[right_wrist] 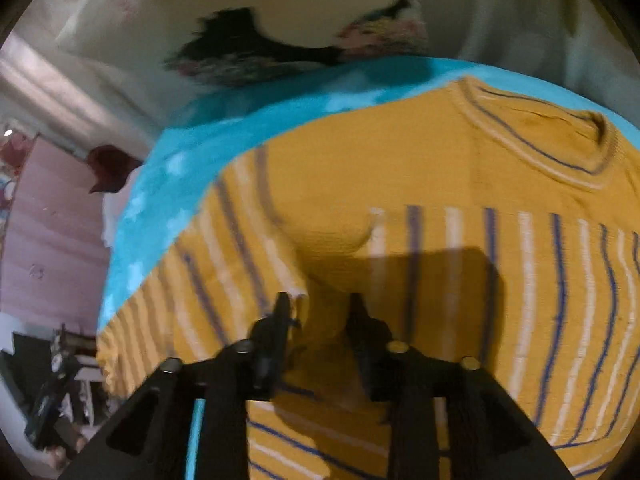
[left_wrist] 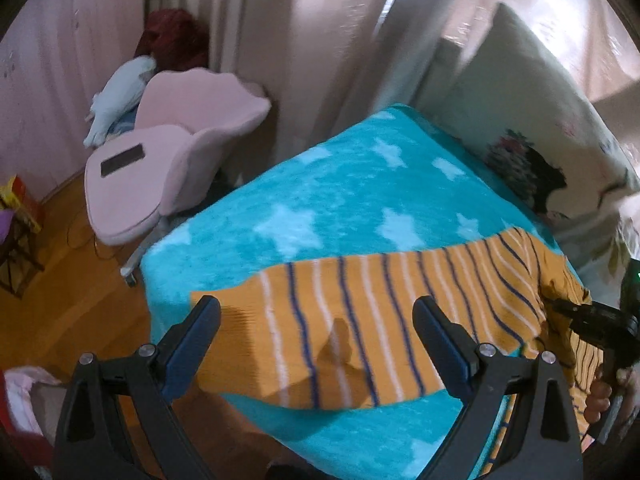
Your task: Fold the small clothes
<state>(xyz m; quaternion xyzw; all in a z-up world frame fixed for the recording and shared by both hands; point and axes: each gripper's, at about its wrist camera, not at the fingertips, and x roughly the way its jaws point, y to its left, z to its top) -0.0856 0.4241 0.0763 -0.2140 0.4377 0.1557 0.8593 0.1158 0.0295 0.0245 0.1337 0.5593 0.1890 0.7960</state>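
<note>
Folding sweater (right_wrist: 400, 184), flat on bed (left_wrist: 340, 184) | left claw (left_wrist: 316, 312) wide, empty, above sleeve | right claw (right_wrist: 316, 304) part-open around a fabric ridge, pads not pressing | risk: sleeve slips loose, fold bunches.

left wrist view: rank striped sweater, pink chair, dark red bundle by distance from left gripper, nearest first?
1. Striped sweater: under the left gripper, on the star blanket.
2. Pink chair: upper left, beside the bed.
3. Dark red bundle: behind the chair, by the curtain.
</note>
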